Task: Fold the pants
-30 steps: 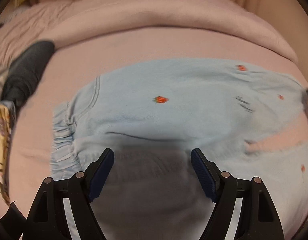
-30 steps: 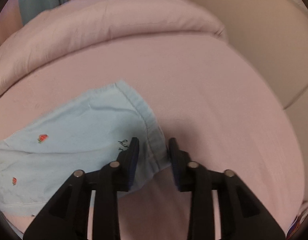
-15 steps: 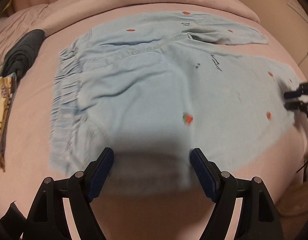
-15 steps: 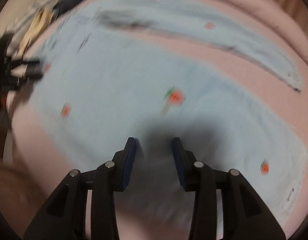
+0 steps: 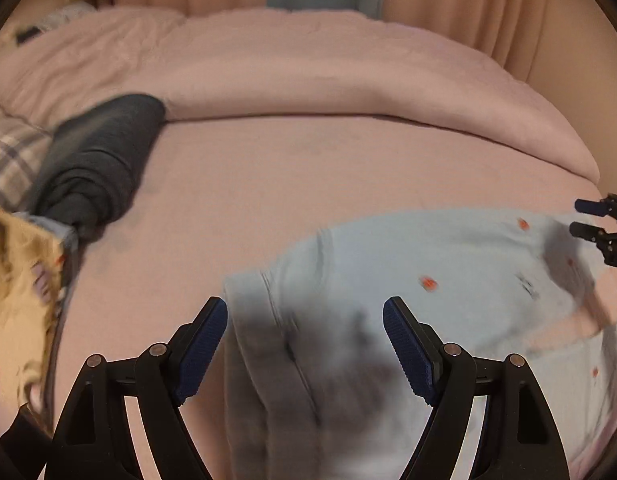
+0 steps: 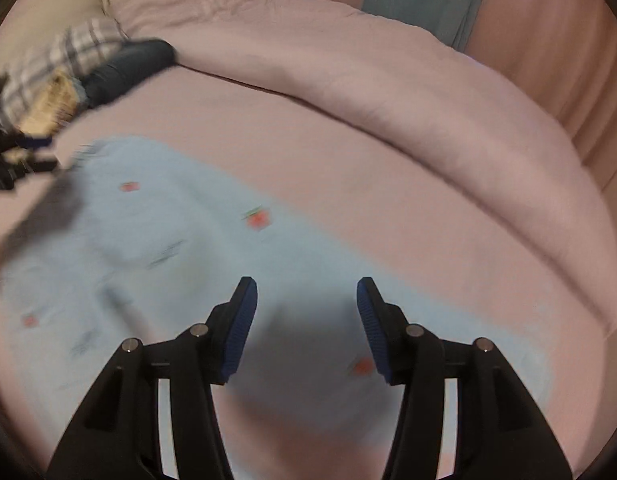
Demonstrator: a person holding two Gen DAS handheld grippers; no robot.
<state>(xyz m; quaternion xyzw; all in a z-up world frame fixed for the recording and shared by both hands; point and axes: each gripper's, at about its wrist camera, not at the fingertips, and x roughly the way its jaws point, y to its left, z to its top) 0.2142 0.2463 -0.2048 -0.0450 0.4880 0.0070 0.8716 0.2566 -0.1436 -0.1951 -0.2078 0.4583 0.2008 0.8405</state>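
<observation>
Both grippers released, left gripper [image 5: 304, 344] wide and right gripper [image 6: 306, 320] just opened, nothing between fingers; pants [image 5: 448, 280] lie on bed [image 5: 268, 184] near its front edge, so the loose fold could slump or slide off.

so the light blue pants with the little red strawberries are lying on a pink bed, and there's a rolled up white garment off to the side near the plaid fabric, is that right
Not quite: the rolled-up garment is dark grey, not white. The left wrist view shows it clearly, beside the plaid fabric. The rest holds: the light blue pants with small red strawberries lie on the pink bed.
</observation>
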